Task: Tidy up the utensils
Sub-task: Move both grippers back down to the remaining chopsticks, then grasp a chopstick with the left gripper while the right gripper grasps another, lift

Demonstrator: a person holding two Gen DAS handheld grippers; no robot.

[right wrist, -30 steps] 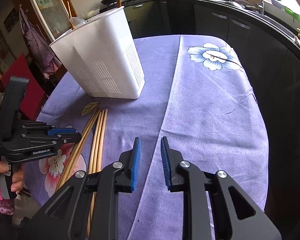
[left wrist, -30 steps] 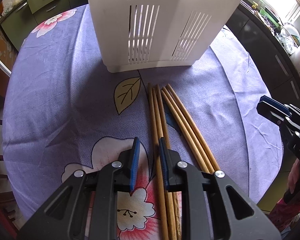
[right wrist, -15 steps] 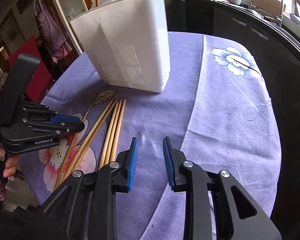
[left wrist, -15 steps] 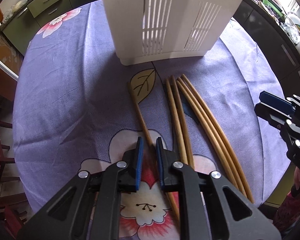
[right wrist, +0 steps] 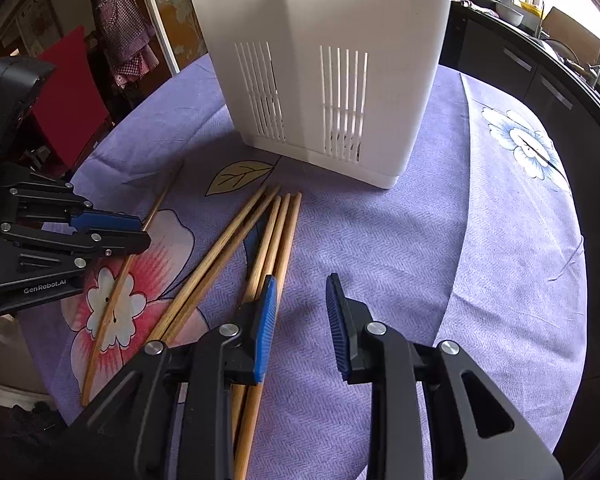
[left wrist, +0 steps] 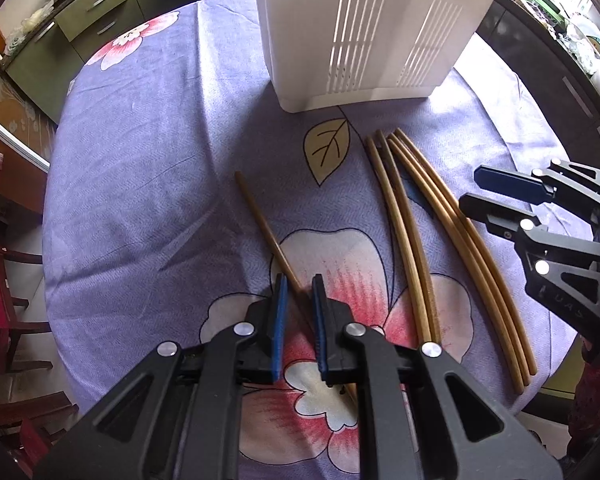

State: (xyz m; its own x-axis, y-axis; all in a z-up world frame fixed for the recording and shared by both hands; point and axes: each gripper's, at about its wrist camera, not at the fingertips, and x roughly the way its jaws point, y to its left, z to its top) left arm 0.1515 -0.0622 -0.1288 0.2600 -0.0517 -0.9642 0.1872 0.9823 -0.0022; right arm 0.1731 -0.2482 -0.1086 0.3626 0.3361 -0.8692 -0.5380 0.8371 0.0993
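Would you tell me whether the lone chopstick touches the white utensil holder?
Apart: the left wrist view shows purple cloth between the lone chopstick and the white utensil holder.
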